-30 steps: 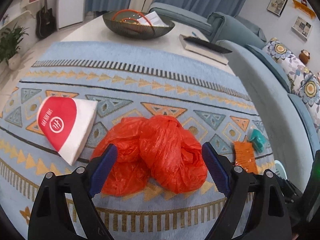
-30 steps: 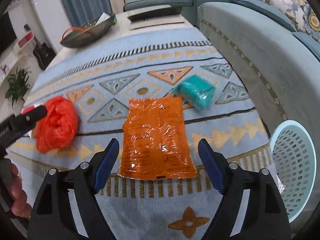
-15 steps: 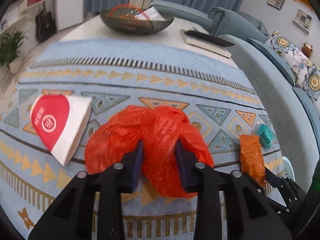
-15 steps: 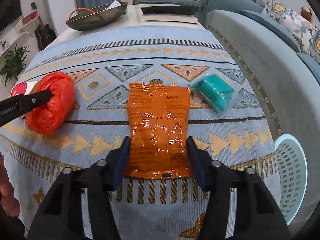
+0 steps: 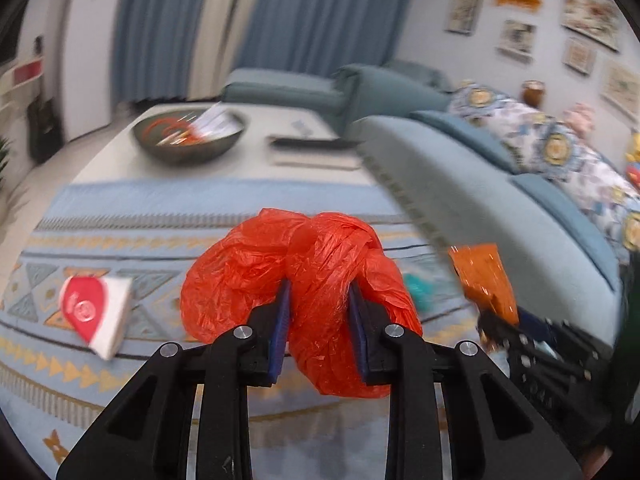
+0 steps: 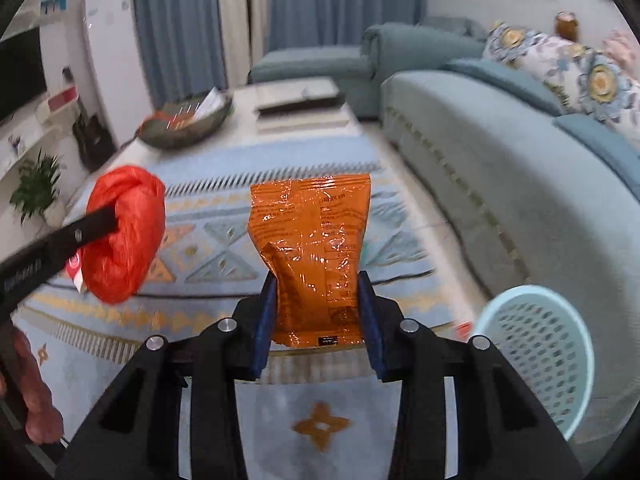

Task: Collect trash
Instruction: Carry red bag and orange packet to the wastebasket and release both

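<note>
Trash is held in both grippers, clear of the floor.

Left wrist view: the left gripper point(image 5: 318, 322) is clamped on the crumpled red plastic bag point(image 5: 298, 284). Its blue pads point(image 5: 280, 328) bite deep into the soft middle, probably because such loose film slips if only an edge is pinched. The bag hangs above the blue patterned rug point(image 5: 160, 208). The red-and-white paper packet point(image 5: 96, 312) lies on the rug to the left, and a small teal wrapper point(image 5: 416, 290) shows behind the bag.

Right wrist view: the right gripper point(image 6: 318, 312) is closing its jaws on the lower part of the flat orange foil snack packet point(image 6: 312, 256), which stands upright between the pads and bends a little under the squeeze. The pale blue perforated plastic basket point(image 6: 536, 356) waits low at the right, beside the grey-blue sofa point(image 6: 500, 168); I judge it is the place for the trash, so both pieces are carried up for it.
</note>
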Action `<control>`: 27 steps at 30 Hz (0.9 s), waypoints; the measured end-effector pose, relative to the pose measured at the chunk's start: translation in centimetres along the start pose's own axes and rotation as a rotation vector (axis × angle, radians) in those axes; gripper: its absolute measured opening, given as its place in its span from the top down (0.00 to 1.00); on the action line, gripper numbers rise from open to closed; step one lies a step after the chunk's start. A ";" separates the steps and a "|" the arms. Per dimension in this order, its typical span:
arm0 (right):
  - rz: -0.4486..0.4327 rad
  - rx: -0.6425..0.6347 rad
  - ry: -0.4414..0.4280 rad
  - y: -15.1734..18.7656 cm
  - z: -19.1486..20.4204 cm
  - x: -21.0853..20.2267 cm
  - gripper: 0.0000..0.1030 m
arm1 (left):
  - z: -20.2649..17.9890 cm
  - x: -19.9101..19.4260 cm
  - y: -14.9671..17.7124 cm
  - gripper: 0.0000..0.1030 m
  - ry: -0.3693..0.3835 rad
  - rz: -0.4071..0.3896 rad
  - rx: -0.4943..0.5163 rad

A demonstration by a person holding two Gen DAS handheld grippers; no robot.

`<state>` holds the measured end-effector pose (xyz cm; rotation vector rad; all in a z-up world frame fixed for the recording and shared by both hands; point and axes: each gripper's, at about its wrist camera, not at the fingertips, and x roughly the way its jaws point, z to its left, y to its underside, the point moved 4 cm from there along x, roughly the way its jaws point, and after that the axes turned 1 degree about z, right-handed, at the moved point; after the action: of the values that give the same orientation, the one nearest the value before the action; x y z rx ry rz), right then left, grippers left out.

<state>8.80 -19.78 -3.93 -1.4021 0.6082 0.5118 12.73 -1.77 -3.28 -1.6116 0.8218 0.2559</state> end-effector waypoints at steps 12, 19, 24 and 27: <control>-0.109 0.123 0.269 0.7 -13.4 -9.2 0.66 | -15.1 -1.0 0.5 0.76 0.271 0.059 0.121; 0.015 0.348 0.277 5.8 -22.4 -8.2 0.64 | -23.8 0.5 2.3 0.75 0.324 0.087 0.266; 0.127 0.485 0.279 10.0 -27.4 -5.4 0.63 | -28.6 4.9 5.6 0.75 0.340 0.166 0.322; 0.161 0.521 0.276 12.2 -28.6 -4.4 0.63 | -30.4 7.4 7.6 0.75 0.335 0.214 0.353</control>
<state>-5.04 -46.84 -11.90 -0.9350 1.0037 0.2564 4.73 -32.81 -6.62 -1.2492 1.2272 -0.0138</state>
